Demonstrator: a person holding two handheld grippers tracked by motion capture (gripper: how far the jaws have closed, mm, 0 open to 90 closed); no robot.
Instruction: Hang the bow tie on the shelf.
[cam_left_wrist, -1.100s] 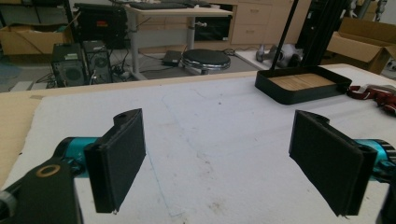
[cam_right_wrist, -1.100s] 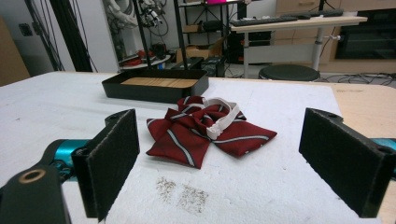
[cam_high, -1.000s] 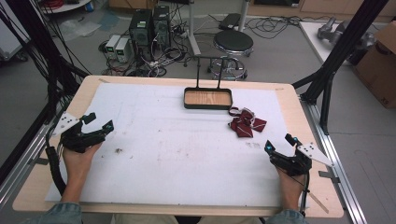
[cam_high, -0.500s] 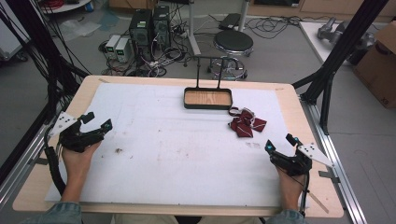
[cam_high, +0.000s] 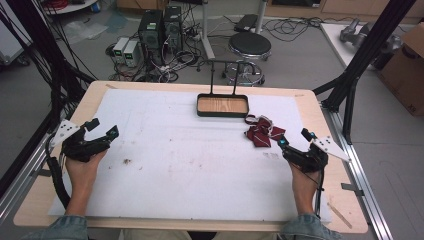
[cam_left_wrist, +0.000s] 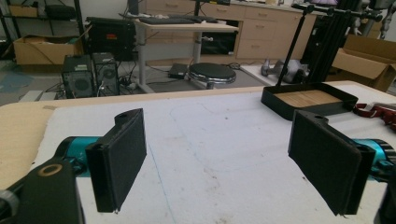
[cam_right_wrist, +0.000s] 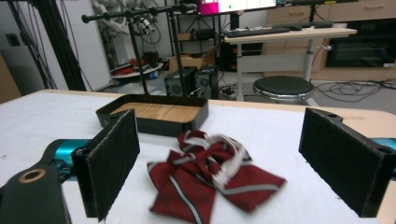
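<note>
A dark red striped bow tie (cam_high: 262, 134) (cam_right_wrist: 212, 177) with a white band lies on the white mat, right of centre. Just behind it stands a black tray (cam_high: 222, 105) (cam_right_wrist: 154, 113) with a wooden floor and a tall wire handle; its corner shows far right as the tray (cam_left_wrist: 308, 99) in the left gripper view. My right gripper (cam_high: 294, 142) (cam_right_wrist: 238, 161) is open, jaws wide, close to the bow tie's right side and aimed at it. My left gripper (cam_high: 102, 129) (cam_left_wrist: 224, 165) is open over the mat's left edge, nothing between its jaws.
The white mat (cam_high: 200, 160) covers most of the wooden table (cam_high: 100, 95) and carries small dark specks. Black frame posts (cam_high: 360, 55) rise at the table's sides. Behind the table stand a stool (cam_high: 249, 47) and computer towers (cam_high: 161, 27).
My right gripper has crept slightly forward toward the bow tie. The left gripper has barely shifted.
</note>
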